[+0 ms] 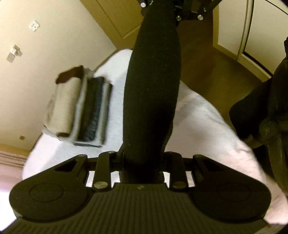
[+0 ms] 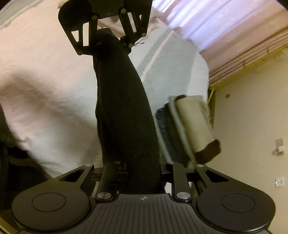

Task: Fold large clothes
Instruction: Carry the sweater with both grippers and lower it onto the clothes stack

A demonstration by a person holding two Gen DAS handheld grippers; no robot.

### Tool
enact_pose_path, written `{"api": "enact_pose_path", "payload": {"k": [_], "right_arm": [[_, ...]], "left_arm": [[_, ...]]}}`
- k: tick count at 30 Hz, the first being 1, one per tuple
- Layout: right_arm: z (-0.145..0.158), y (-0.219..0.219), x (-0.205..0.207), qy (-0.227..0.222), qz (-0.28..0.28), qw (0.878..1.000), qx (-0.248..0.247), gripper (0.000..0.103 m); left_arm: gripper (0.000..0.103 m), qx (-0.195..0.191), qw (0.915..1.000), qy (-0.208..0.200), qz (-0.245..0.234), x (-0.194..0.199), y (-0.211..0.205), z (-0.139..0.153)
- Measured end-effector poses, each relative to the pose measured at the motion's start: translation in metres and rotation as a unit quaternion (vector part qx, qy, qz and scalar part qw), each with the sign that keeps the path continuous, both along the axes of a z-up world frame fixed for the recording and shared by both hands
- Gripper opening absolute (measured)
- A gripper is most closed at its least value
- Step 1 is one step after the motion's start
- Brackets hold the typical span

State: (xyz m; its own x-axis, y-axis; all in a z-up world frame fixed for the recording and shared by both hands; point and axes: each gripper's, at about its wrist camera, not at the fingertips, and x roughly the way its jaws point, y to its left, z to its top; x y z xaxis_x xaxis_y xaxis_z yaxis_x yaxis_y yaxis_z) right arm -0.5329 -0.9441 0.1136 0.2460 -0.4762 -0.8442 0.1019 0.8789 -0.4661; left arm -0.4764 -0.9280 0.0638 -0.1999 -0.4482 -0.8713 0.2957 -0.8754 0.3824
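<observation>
A black knit garment (image 1: 153,81) hangs stretched as a thick band between both grippers, above a white bed (image 1: 207,117). In the left wrist view my left gripper (image 1: 144,162) is shut on one end of it, and the band runs up to the right gripper (image 1: 180,10) at the top edge. The right wrist view mirrors this: my right gripper (image 2: 144,172) is shut on the black garment (image 2: 122,108), which leads to the left gripper (image 2: 106,36) at the far end. The cloth hides the fingertips of both.
A stack of folded clothes (image 1: 81,108), beige, grey and dark, lies near the bed's edge by the wall; the stack (image 2: 187,126) also shows in the right view. Brown floor (image 1: 216,63) and cupboard doors lie beyond. A dark object (image 1: 270,111) stands beside the bed. Pink curtains (image 2: 216,27) hang nearby.
</observation>
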Motion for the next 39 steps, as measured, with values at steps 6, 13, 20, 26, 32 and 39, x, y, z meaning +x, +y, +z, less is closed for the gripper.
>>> {"api": "enact_pose_path", "payload": {"k": [6,13,20,26,32,39], "right_arm": [[0.038,-0.121,-0.014,-0.031,0.015,0.999,-0.029,0.02],[0.067,-0.3,-0.024,-0.083,0.033,0.99,-0.112,0.02],[-0.041,-0.37,-0.026,-0.131,0.057,0.962,-0.234,0.022],[-0.196,-0.376,-0.026,-0.079,0.066,0.982,-0.156,0.022],[-0.194,-0.363,-0.043,-0.081,0.069,0.979,-0.176,0.026],[-0.193,-0.368,-0.047,-0.063,0.055,0.984,-0.158,0.023]], "left_arm": [[0.025,-0.035,0.9991,-0.001,0.026,-0.005,-0.096,0.042],[0.025,-0.106,0.9892,0.002,0.1,-0.021,-0.255,0.087],[0.025,-0.238,0.9593,-0.032,0.149,-0.03,-0.36,0.059],[0.026,-0.186,0.9676,-0.071,0.155,-0.039,-0.373,-0.131],[0.03,-0.222,0.9616,-0.059,0.151,-0.047,-0.337,-0.173],[0.031,-0.218,0.9622,-0.058,0.152,-0.047,-0.315,-0.165]]}}
